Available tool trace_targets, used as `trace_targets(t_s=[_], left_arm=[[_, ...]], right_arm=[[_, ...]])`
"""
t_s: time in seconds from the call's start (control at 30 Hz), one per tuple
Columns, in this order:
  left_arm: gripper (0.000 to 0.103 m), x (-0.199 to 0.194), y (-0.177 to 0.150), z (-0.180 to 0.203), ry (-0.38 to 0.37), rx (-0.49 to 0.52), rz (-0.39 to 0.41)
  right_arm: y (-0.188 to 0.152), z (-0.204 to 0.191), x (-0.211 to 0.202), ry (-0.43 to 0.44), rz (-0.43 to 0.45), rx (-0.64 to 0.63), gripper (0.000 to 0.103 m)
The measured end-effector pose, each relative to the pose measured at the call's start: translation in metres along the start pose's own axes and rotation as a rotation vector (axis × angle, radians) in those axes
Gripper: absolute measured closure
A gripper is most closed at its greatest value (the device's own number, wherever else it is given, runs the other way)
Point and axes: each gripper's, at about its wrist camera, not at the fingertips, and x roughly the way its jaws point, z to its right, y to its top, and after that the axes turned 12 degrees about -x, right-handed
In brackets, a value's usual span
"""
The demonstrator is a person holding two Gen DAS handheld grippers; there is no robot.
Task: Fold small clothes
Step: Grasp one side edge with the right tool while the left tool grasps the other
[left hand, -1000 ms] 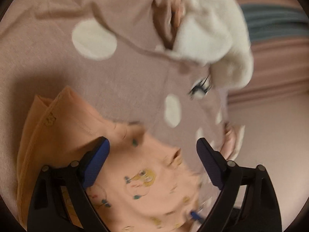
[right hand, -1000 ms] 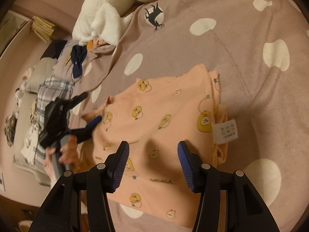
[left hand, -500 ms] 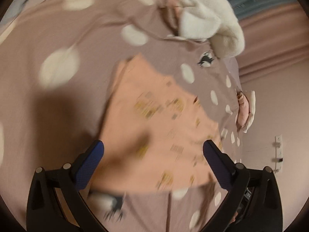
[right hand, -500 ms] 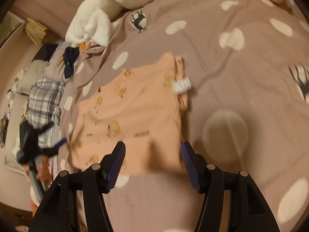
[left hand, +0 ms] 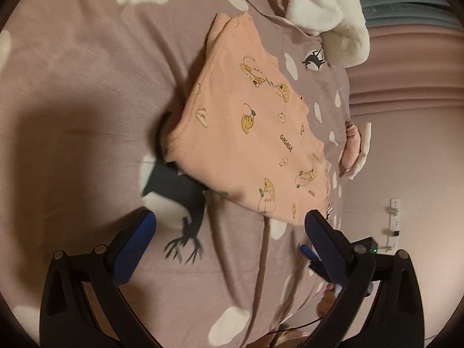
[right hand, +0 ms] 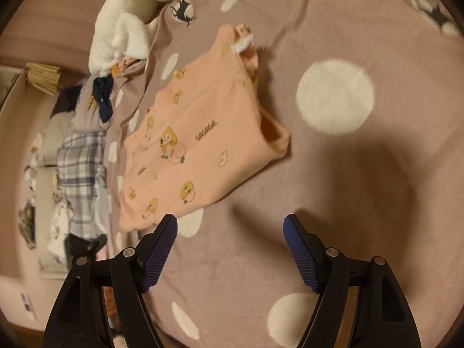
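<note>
A small peach garment (left hand: pixel 249 124) printed with yellow cartoon figures lies folded flat on the mauve bedspread (left hand: pixel 87 101) with white spots. In the right wrist view the same garment (right hand: pixel 197 142) shows a white label at its far corner and a tucked sleeve opening on its right side. My left gripper (left hand: pixel 229 232) is open wide above the bedspread, short of the garment's near edge, with nothing between its fingers. My right gripper (right hand: pixel 230 232) hangs over bare bedspread to the right of the garment's near corner; its jaws are opening and hold nothing.
A fluffy white blanket (left hand: pixel 327 14) is heaped at the far end of the bed. Left of the bed in the right wrist view lie a plaid cloth (right hand: pixel 78 174), dark clothes (right hand: pixel 103 98) and other clutter. A wall socket (left hand: pixel 394 220) shows beyond the bed's right edge.
Both grippers have drawn back from the peach garment, which now lies free and folded on the bedspread. The right gripper's jaws have spread wider; the left ones opened a little more.
</note>
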Motion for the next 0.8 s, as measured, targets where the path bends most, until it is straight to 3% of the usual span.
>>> trace_targets(t_s=[0.2, 0.43, 0.53, 0.67, 0.8], left_arm=[[0.000, 0.022, 0.019, 0.014, -0.073, -0.021, 0.036], [0.000, 0.040, 0.046, 0.023, -0.186, -0.061, 0.063], [0.001, 0.044, 0.047, 0.027, -0.212, -0.031, 0.100], [0.002, 0.055, 0.041, 0.042, -0.153, 0.097, 0.126], [0.004, 0.059, 0.045, 0.038, -0.168, 0.079, 0.146]], right_arm=[[0.008, 0.006, 0.023, 0.040, -0.034, 0.015, 0.027], [0.033, 0.027, 0.041, 0.239, 0.051, 0.126, 0.018], [0.043, 0.020, 0.046, 0.232, 0.061, 0.098, 0.018], [0.050, 0.006, 0.052, 0.180, 0.114, 0.025, 0.018], [0.058, 0.001, 0.057, 0.141, 0.141, -0.006, 0.022]])
